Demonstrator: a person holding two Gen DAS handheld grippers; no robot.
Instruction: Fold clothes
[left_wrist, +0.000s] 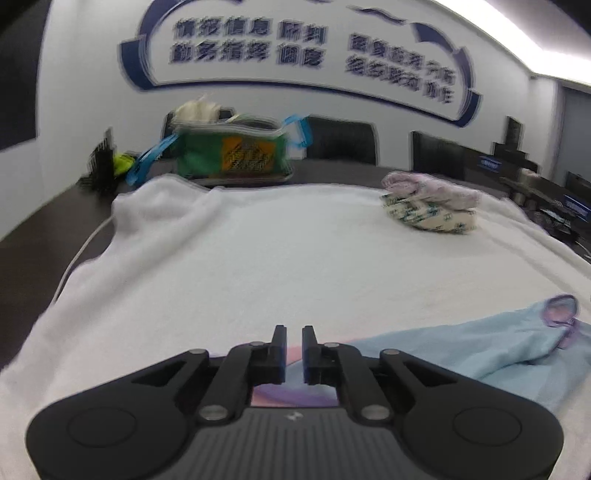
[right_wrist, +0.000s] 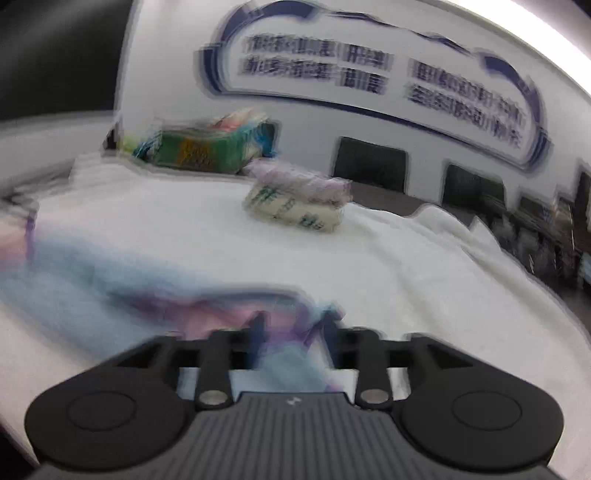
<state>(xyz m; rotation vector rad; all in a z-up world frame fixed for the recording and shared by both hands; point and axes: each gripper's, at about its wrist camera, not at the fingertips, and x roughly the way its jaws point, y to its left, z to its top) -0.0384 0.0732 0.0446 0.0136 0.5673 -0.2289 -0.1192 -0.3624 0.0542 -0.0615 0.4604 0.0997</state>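
the light blue garment (left_wrist: 461, 343) lies on the white towel (left_wrist: 258, 258) that covers the worktop, well short of the folded stack (left_wrist: 432, 206) at the towel's far side. the left tool (left_wrist: 294, 354) is all but closed above the garment's pink and purple part; whether it pinches cloth i cannot tell. the right tool (right_wrist: 295, 332) stands open, blurred, with garment cloth between its fingers. beyond the stack sits a green bag (left_wrist: 232, 151).

Office meeting room, blue wall slogan (left_wrist: 310, 48), dark chairs (left_wrist: 340, 142), long table (left_wrist: 55, 218)
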